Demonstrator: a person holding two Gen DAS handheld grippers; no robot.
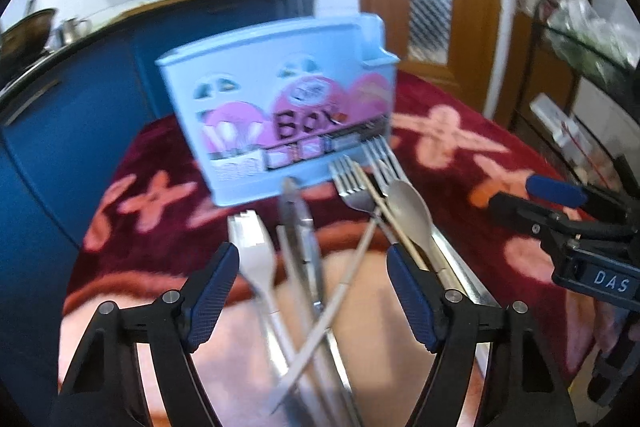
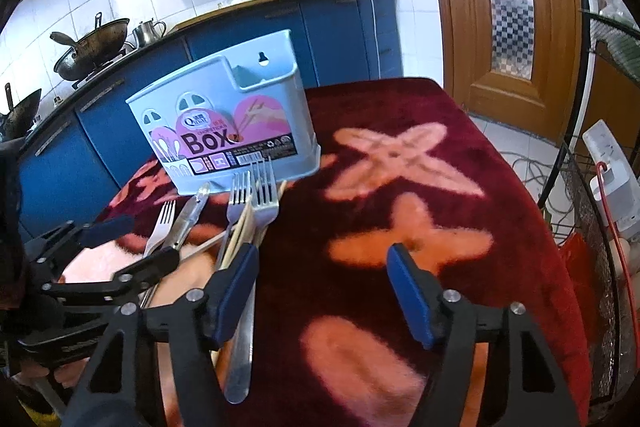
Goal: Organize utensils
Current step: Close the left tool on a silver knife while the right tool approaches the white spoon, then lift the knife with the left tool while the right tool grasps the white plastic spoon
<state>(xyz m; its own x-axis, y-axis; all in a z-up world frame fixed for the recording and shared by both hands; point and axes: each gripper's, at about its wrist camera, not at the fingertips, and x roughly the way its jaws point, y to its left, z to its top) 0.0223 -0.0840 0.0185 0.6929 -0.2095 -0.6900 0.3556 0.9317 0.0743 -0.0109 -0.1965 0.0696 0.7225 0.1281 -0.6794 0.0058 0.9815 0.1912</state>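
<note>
We're over a red blanket (image 2: 400, 115) with pink crosses, blue cabinets (image 2: 248, 31) and door (image 2: 500, 7) behind; left gripper (image 1: 312, 267) and right gripper (image 2: 322, 267) both gape, holding nothing.

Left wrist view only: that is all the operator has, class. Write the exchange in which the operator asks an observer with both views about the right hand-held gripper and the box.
Operator: I see only one blue pad of the right hand-held gripper. Is it holding anything?
Observer: No. The right hand-held gripper is open, with only the red cloth showing between its jaws.
Operator: The box is blurred for me. Anything on its back wall?
Observer: Yes. The box has a keyhole-shaped hanging hole in the raised back wall, above its small end compartment.
</note>
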